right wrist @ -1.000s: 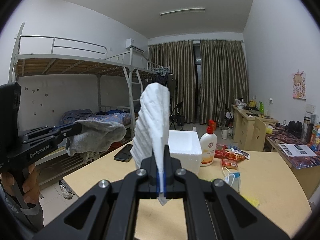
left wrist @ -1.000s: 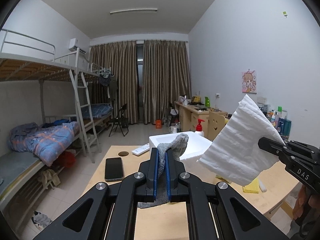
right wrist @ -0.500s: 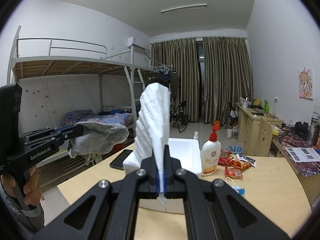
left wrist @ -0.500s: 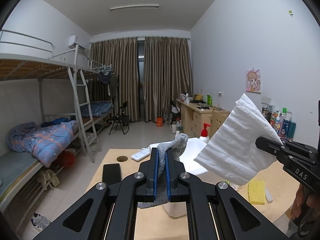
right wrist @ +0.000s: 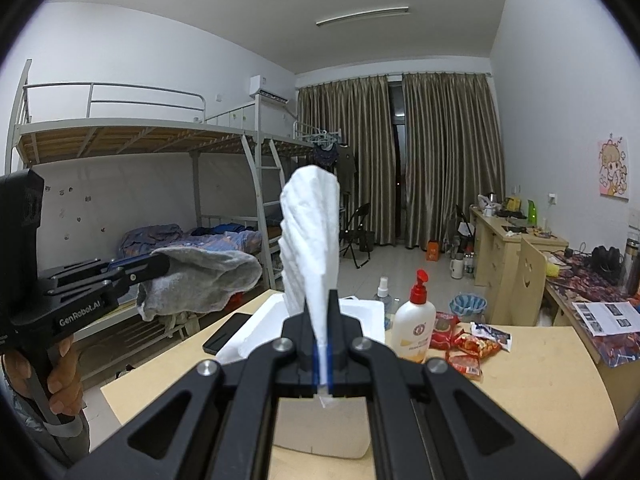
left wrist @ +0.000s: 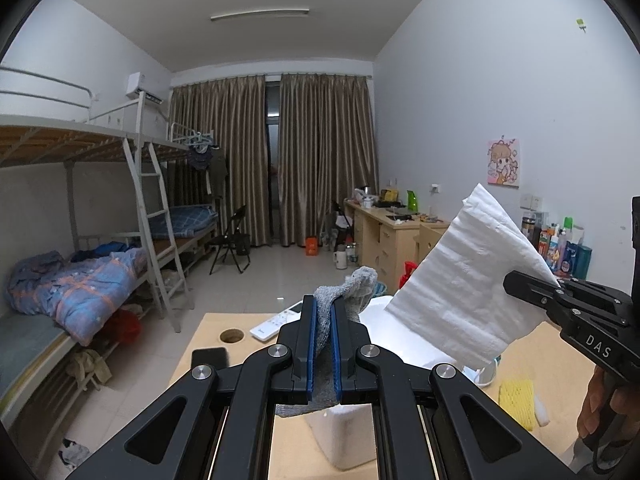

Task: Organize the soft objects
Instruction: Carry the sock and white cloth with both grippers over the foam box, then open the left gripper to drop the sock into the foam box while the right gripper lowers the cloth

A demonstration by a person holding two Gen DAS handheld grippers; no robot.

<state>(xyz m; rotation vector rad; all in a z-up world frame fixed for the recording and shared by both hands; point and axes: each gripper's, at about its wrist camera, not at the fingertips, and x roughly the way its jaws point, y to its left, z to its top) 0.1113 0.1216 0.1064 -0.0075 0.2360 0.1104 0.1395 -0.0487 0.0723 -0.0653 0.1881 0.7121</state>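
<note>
1. Grey sock (left wrist: pixel 325 312) sits pinched in the left gripper (left wrist: pixel 324 344), jaws closed tight on it, its toe end flopping free past the tips.
2. White padded sheet (right wrist: pixel 314 240) stands upright in the right gripper (right wrist: pixel 323 344), jaws clamped on its lower edge.
3. Both are held in the air over the white foam box (right wrist: pixel 360 316) on the table (right wrist: pixel 532 392).
4. A lotion bottle (right wrist: pixel 414 328) and snack packets (right wrist: pixel 468 344) lie right of the box, a phone (right wrist: pixel 226 332) to its left.
</note>
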